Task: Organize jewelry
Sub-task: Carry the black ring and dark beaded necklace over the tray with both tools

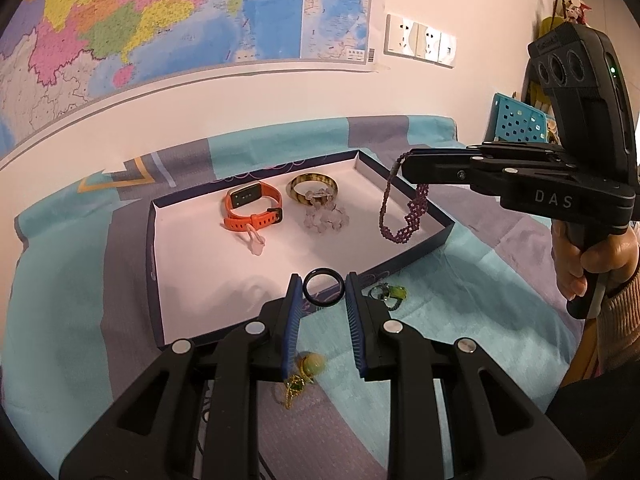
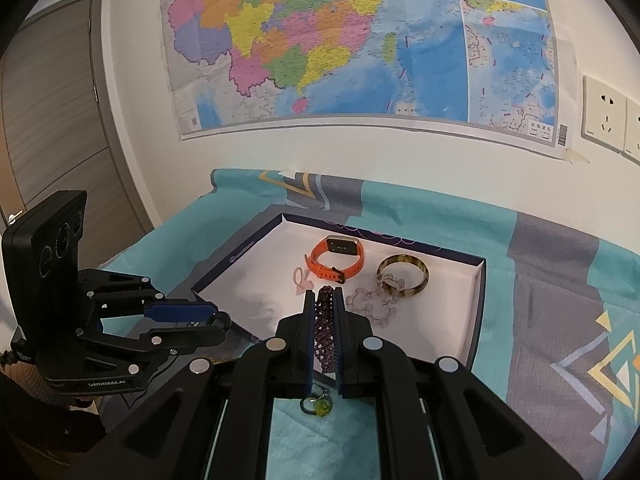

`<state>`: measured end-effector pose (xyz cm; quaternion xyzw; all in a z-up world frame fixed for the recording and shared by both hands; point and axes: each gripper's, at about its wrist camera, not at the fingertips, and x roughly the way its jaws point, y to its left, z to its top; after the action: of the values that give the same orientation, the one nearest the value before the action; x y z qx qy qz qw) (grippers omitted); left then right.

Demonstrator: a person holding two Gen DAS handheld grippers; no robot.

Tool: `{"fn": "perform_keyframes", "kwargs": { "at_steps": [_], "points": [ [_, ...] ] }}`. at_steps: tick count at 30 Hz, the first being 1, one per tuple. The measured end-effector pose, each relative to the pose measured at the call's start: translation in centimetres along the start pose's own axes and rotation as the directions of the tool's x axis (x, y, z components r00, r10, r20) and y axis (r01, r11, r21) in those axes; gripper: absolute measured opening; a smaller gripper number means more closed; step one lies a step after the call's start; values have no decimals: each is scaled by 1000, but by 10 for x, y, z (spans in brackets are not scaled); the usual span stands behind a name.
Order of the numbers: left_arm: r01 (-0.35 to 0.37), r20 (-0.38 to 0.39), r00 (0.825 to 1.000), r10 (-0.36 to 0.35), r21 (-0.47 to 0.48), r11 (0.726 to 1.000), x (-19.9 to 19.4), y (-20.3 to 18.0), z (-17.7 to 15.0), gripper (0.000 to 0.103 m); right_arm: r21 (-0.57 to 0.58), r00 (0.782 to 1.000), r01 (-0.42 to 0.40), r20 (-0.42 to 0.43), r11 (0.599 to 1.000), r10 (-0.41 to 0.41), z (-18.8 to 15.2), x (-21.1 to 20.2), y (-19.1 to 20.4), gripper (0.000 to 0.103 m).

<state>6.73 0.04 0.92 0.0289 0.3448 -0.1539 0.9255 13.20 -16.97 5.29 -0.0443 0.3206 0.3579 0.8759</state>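
A dark blue box (image 1: 154, 264) with a white floor lies on the bedspread. In it are an orange watch (image 1: 252, 208), an amber bangle (image 1: 313, 187), a clear bead bracelet (image 1: 324, 218) and a pink hair tie (image 1: 256, 240). My left gripper (image 1: 322, 286) is shut on a black ring (image 1: 322, 287) at the box's near edge. My right gripper (image 2: 323, 300) is shut on a purple beaded bracelet (image 2: 323, 328), which hangs over the box's right side in the left wrist view (image 1: 400, 216). A green ring (image 1: 390, 294) and a gold-green pendant (image 1: 304, 376) lie on the cloth.
The teal and grey bedspread (image 2: 560, 280) covers the surface. A wall with a map (image 2: 360, 48) and sockets (image 1: 420, 40) stands behind. A teal perforated basket (image 1: 520, 120) is at the far right. A door (image 2: 52, 120) is to the left.
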Motion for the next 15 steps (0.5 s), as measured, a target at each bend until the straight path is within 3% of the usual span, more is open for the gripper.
{"fn": "perform_keyframes", "kwargs": {
  "at_steps": [15],
  "points": [
    [-13, -4, 1000, 13, 0, 1000, 10, 6, 10, 22, 17, 1000, 6, -8, 1000, -6, 3, 14, -7, 7]
  ]
}}
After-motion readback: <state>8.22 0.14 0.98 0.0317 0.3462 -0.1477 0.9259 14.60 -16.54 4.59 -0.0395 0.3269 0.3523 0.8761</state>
